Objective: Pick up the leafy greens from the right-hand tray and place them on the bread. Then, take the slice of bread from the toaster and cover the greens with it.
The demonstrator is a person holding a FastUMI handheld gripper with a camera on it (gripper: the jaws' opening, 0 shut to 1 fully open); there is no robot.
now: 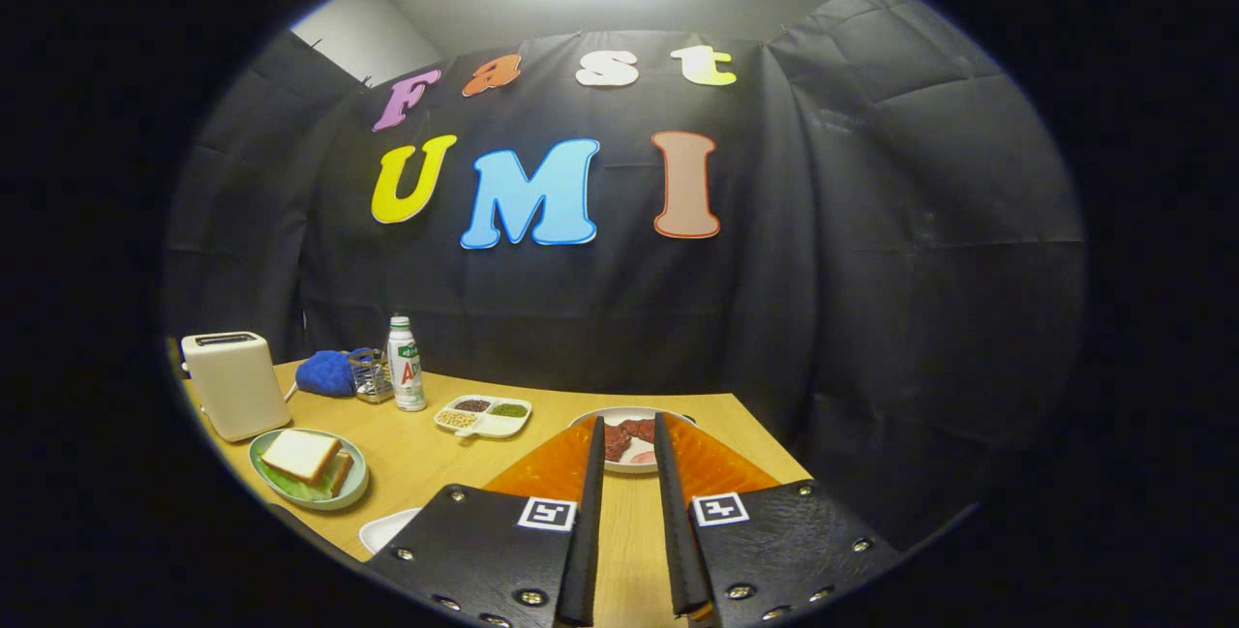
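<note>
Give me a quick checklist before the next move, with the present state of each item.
1. Tool free of load: ok, its fingers stand apart with nothing between them.
2. Leafy greens on the round pale-green plate: ok, green shows under the bread.
3. Top slice of white bread covering the greens: ok, it lies on top, slightly askew.
4. Cream-coloured toaster slot empty: cannot tell, the slot is seen edge-on.
5. Path to the plate: ok, bare wooden table lies between the tool and the plate.
6. White bottle upright, apart from the plate: ok.
</note>
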